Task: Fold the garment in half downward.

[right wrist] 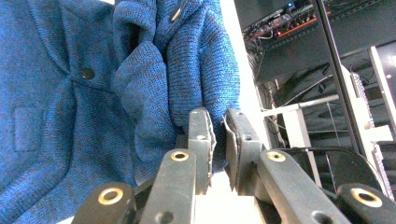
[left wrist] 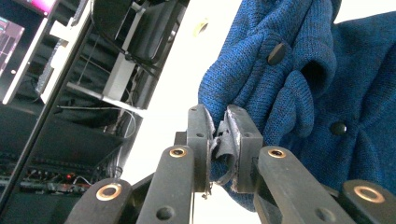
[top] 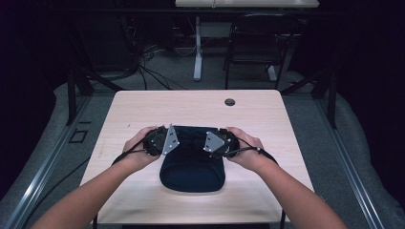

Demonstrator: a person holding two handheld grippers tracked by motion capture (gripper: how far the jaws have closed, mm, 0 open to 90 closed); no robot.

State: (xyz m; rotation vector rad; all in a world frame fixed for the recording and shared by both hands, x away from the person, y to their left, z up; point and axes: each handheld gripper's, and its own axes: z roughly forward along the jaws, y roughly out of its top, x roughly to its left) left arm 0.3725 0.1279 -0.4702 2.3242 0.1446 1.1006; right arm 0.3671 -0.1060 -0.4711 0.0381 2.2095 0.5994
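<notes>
Wooden table (top: 143, 200) | both claws (top: 165, 141) (top: 215, 142) clamped on blue cardigan's (top: 192, 164) far edge | margins bare.

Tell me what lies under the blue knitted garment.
The blue knitted garment lies on the wooden table; bare tabletop shows all around it. Anything beneath the folded cloth itself is covered, so I cannot tell.

A blue knitted cardigan (top: 192, 164) lies folded on the light wooden table (top: 143, 107), toward the person's side and about midway across. From the high view it looks nearly black, a compact bundle with a straight far edge and a rounded near end. Up close the knit is ribbed, with dark round buttons (left wrist: 276, 53) along the front. Its upper corners are bunched into soft folds, one at the left (left wrist: 243, 88) and one at the right (right wrist: 187, 70)
</notes>
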